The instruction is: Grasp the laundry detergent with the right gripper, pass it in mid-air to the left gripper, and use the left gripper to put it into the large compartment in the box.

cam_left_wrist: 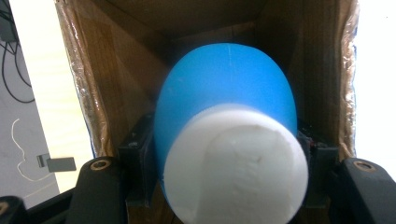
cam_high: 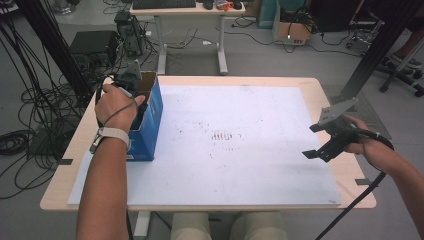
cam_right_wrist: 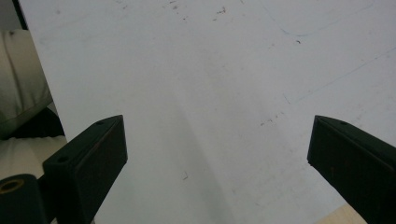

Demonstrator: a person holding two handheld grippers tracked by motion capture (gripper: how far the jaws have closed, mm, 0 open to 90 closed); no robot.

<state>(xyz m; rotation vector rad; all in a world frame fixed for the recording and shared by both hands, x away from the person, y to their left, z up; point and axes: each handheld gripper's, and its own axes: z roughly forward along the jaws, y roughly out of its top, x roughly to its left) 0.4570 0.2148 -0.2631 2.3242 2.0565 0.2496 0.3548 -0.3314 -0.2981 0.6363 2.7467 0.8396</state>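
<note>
My left gripper (cam_left_wrist: pixel 229 154) has its jaws pinching a blue bottle with a white cap (cam_left_wrist: pixel 229 140), one jaw on each flank just behind the cap; the bottle points away from me, straight ahead of the jaws, into the open mouth of a cardboard box (cam_left_wrist: pixel 112 84) whose brown walls rise on either side of them; from the high view that hand (cam_high: pixel 116 106) sits over the blue-sided box (cam_high: pixel 150 120) at the table's left edge. My right gripper (cam_right_wrist: pixel 217 154) holds its jaws spread wide with nothing between them; below and ahead of them lies the bare white board (cam_right_wrist: pixel 210 70), well apart from the box.
</note>
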